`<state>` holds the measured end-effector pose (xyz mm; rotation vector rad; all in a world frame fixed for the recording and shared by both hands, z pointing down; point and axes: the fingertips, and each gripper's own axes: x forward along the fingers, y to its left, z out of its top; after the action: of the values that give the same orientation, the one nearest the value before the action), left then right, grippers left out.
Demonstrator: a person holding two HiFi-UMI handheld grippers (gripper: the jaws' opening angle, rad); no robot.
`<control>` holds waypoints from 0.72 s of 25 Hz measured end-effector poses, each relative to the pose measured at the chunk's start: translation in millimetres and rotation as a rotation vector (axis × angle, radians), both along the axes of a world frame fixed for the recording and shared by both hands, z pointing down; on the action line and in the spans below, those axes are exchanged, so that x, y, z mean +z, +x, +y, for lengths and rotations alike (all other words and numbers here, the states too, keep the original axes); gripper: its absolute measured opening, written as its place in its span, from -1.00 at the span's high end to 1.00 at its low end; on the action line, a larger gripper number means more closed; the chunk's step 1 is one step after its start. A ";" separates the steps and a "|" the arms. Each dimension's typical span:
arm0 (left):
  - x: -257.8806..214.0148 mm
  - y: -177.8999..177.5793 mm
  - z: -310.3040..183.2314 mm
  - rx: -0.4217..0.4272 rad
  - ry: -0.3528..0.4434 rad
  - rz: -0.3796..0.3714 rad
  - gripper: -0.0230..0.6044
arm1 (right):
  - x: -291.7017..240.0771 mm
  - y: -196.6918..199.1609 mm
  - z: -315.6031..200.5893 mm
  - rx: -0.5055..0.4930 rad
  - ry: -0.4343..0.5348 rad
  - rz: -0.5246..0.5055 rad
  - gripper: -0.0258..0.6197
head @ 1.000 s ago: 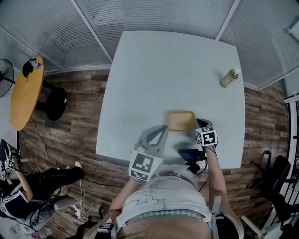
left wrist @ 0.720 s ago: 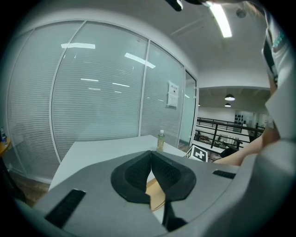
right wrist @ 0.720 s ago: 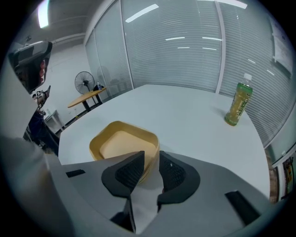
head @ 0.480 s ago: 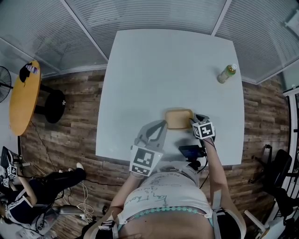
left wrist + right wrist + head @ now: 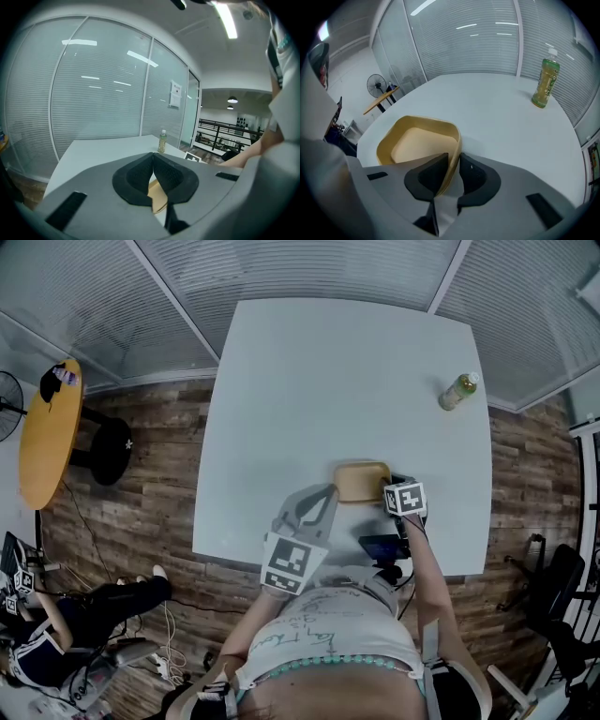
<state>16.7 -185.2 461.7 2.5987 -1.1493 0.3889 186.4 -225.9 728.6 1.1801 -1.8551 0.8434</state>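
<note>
The white counter (image 5: pixel 337 381) carries a shallow yellow tray (image 5: pixel 423 140), its near rim pinched by the right gripper (image 5: pixel 451 161). The left gripper (image 5: pixel 153 161), pressed together on nothing, hangs just beside the tray. Well beyond the right gripper stands a green bottle (image 5: pixel 546 77), its label too small to read.

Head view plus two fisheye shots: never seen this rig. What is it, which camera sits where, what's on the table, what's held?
There is no robot here: a person holds a two-jaw tool in each hand. The head view looks down from the person's head. Each gripper view rides on its tool and looks along the jaws. On the white table are a tan tray and an upright green bottle near the far right corner. The right gripper pinches the tray's rim. The left gripper is shut on nothing, its tip close to the tray's left edge.
</note>
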 end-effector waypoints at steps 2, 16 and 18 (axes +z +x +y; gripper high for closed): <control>-1.1 -2.3 -0.1 -0.002 0.002 0.001 0.92 | -0.2 -0.5 0.7 0.006 -0.002 0.000 0.72; 3.7 -7.2 2.3 -0.011 -0.005 -0.013 0.92 | 1.1 3.7 -1.0 0.119 -0.012 -0.055 0.83; 4.5 -8.2 2.4 -0.013 -0.007 -0.013 0.92 | 0.9 3.8 -3.6 0.148 -0.021 -0.086 0.86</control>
<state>8.5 -182.8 466.2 2.5849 -1.1671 0.4070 190.2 -229.5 729.5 1.2986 -1.8401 1.0078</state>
